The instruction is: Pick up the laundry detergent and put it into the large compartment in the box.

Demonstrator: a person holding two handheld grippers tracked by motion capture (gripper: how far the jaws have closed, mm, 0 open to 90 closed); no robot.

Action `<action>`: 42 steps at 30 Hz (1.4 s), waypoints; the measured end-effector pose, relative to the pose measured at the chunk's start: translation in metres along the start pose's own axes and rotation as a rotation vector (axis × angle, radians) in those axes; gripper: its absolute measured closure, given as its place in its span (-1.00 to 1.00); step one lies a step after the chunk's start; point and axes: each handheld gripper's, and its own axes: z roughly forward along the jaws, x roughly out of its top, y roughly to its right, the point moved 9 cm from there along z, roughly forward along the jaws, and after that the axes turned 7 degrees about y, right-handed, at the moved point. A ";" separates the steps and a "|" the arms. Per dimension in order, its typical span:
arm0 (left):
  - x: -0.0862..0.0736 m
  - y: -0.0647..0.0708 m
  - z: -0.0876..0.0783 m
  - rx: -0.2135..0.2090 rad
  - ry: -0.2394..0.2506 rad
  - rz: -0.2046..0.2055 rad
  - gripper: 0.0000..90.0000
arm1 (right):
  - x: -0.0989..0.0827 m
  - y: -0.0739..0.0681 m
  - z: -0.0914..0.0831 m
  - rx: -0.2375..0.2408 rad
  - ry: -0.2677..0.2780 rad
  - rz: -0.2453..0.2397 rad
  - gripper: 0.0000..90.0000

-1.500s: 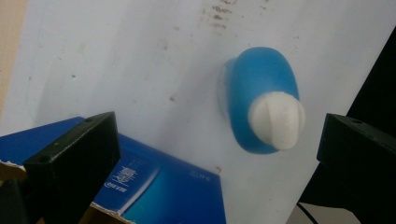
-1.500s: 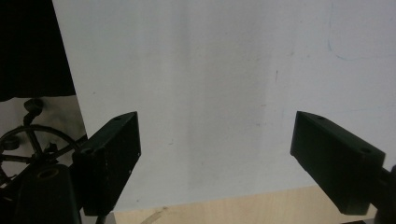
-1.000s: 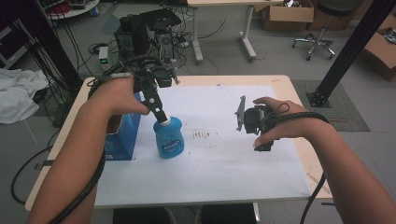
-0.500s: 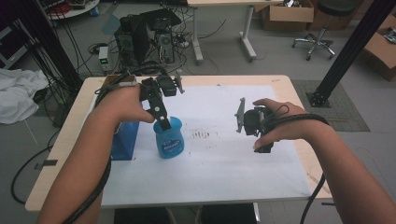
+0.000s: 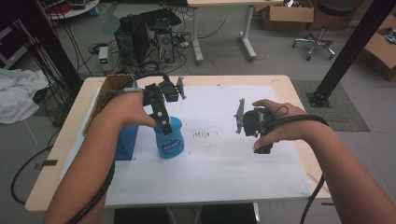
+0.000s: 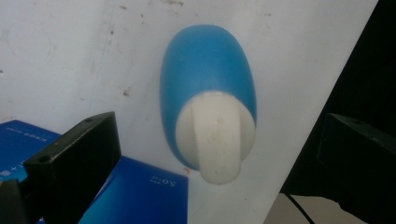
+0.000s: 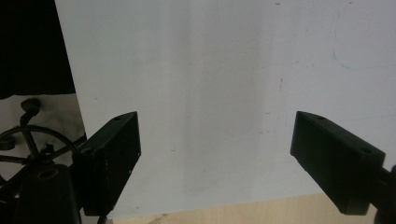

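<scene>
A blue plastic bottle (image 5: 170,141) with a white cap (image 6: 215,140) stands upright on the white sheet (image 5: 219,177). My left gripper (image 5: 164,122) hangs directly over it, pointing down. In the left gripper view the jaws are open and set wide on either side of the cap, not touching it (image 6: 219,140). My right gripper (image 5: 254,127) is held above the right half of the sheet. Its jaws are open over bare white paper (image 7: 215,135).
A dark blue box (image 5: 125,140) stands just left of the bottle, its top (image 6: 140,196) showing below my left jaw. An open cardboard box (image 5: 108,87) sits at the table's back left corner. The wooden table edge (image 5: 301,121) lies right of my right hand.
My left hand has drifted slightly right and toward me above the bottle. The bottle and my right gripper have stayed where they were.
</scene>
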 end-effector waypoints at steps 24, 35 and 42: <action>0.001 -0.001 0.037 -0.017 -0.053 0.022 -1.00 | 0.001 -0.002 0.007 0.009 -0.006 0.002 -0.64; 0.001 -0.002 0.044 -0.019 -0.056 0.020 -0.99 | 0.000 -0.001 0.007 0.008 -0.004 0.008 -0.64; -0.001 -0.005 0.047 -0.011 -0.058 0.010 -0.97 | 0.000 0.000 0.009 0.009 -0.007 0.006 -0.64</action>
